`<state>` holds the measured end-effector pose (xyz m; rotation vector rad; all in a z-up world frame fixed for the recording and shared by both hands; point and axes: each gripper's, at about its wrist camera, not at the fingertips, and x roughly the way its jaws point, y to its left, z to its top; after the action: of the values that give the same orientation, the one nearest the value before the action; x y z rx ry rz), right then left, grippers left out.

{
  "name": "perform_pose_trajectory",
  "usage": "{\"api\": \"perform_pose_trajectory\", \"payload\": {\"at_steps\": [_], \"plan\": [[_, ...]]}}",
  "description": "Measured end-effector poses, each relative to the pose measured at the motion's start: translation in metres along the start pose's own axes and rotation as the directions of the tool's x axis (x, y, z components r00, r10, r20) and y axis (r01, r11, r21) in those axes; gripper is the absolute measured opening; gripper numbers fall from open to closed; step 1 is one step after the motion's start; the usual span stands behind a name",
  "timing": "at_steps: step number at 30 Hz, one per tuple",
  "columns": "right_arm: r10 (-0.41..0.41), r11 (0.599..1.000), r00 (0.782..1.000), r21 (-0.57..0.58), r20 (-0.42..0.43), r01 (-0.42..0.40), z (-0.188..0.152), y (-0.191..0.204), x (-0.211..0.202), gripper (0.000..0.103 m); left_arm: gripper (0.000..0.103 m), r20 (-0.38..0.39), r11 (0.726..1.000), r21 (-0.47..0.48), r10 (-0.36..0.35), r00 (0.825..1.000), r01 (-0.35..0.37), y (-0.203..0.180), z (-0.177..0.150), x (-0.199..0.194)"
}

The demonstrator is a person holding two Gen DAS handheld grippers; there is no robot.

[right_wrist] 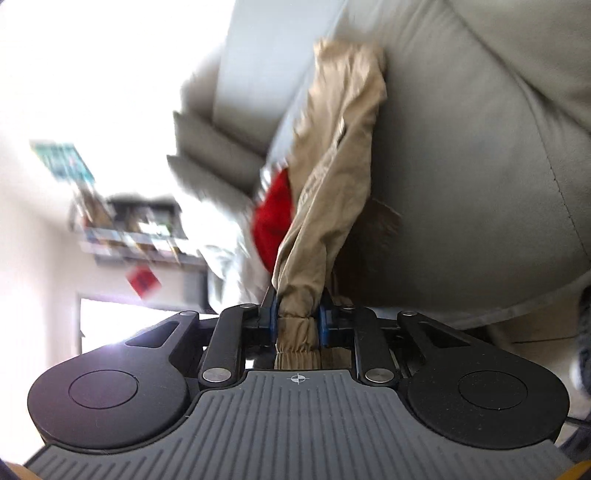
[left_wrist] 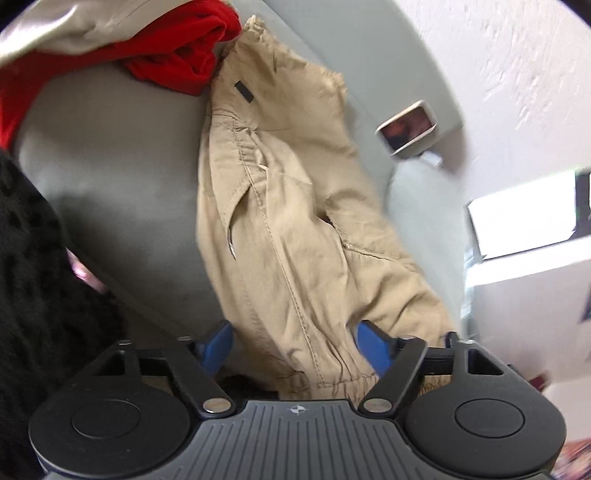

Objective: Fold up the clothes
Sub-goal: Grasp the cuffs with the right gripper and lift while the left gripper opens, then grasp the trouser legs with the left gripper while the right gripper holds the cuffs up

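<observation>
Tan trousers (left_wrist: 280, 206) with stitched seams and a pocket hang in front of a grey sofa (left_wrist: 118, 166). My left gripper (left_wrist: 295, 343) is open, its blue pads (left_wrist: 218, 343) wide apart, and the gathered elastic end of the trousers passes between them. In the right wrist view my right gripper (right_wrist: 297, 321) is shut on a bunched elastic edge of the same tan trousers (right_wrist: 332, 166), which stretch away from it, pulled taut, towards the sofa (right_wrist: 461, 166). Both views are blurred.
A red garment (left_wrist: 177, 55) and a pale garment (left_wrist: 55, 26) lie heaped on the sofa behind the trousers; the red garment (right_wrist: 275, 221) also shows beside the right gripper. A black garment (left_wrist: 33, 277) fills the left edge. A small device (left_wrist: 406, 127) sits on the sofa's edge.
</observation>
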<state>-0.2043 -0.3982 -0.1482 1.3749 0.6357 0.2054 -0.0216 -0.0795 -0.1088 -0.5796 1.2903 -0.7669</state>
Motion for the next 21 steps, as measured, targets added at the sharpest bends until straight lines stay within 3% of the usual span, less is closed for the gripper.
{"api": "perform_pose_trajectory", "payload": {"at_steps": [5,10,18,21], "plan": [[0.052,0.996,0.998,0.071,0.020,-0.053,-0.003,0.004,0.004,0.021,0.082,0.027,0.977,-0.175,-0.121,0.992,0.124,0.019,-0.019,0.008],[0.103,0.984,0.994,0.140,0.044,-0.108,-0.006,0.008,0.009,0.021,0.086,0.032,0.951,-0.234,-0.199,0.979,0.201,0.025,-0.029,0.020],[0.129,0.970,0.989,0.198,0.077,-0.142,-0.012,-0.002,0.007,0.021,0.086,0.055,0.914,-0.221,-0.336,0.940,0.340,0.035,-0.027,0.048],[0.152,0.958,0.985,0.231,0.086,-0.169,-0.012,-0.004,0.010,0.022,0.074,0.100,0.905,-0.198,-0.363,0.927,0.376,0.036,-0.030,0.035]]}}
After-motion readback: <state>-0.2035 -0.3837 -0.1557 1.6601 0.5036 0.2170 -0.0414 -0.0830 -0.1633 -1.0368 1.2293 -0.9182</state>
